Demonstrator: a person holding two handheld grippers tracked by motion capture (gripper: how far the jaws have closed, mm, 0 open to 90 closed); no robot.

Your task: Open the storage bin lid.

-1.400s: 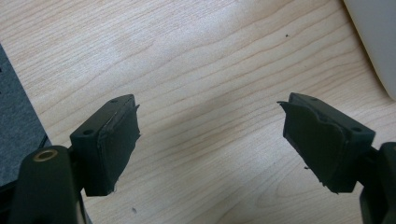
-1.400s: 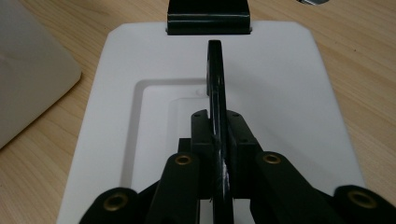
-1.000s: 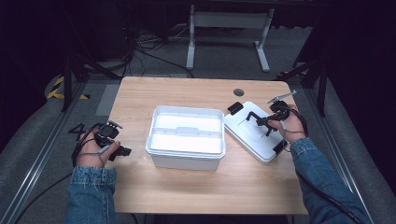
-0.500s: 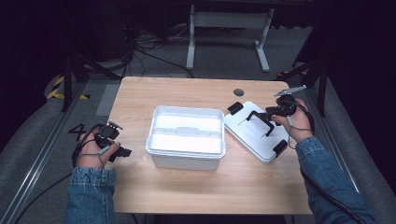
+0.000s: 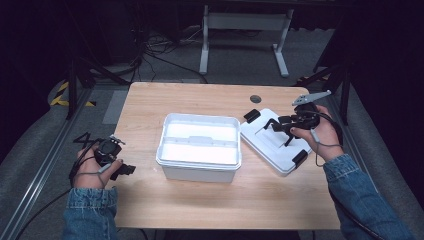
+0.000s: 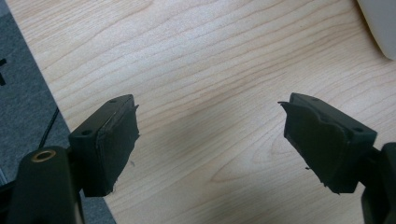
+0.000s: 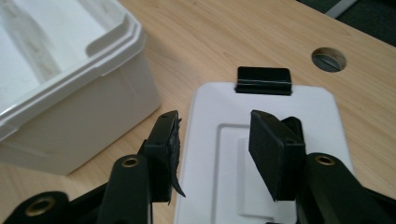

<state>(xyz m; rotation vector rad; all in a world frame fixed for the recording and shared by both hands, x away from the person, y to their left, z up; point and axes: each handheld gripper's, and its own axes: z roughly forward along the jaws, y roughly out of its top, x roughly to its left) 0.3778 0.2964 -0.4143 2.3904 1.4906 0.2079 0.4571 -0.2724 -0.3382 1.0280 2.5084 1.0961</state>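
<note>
An open white plastic box (image 5: 199, 145) stands mid-table, its rim and side (image 7: 70, 88) at the left in the right gripper view. To its right the white lid (image 5: 272, 145) lies flat with black clips (image 7: 264, 80) at its ends. My right gripper (image 5: 280, 131) hovers just over the lid (image 7: 280, 116), open (image 7: 215, 149). Its jaws came apart within the last second and have just been closing a little, with nothing between them. My left gripper (image 5: 121, 162) rests at the table's left edge, open (image 6: 210, 140) over bare wood, holding nothing. The box corner (image 6: 380, 23) shows at the top right of its view.
The wooden table (image 5: 200, 100) has a round cable hole (image 5: 255, 99) near its back right. Behind it stand a grey metal frame (image 5: 245, 30) and loose cables on the floor. A metal rail (image 5: 35, 185) runs along the floor at the left.
My right gripper has let go of the lid, opened and risen off it. The lid stays flat on the table. The left hand has kept still.
</note>
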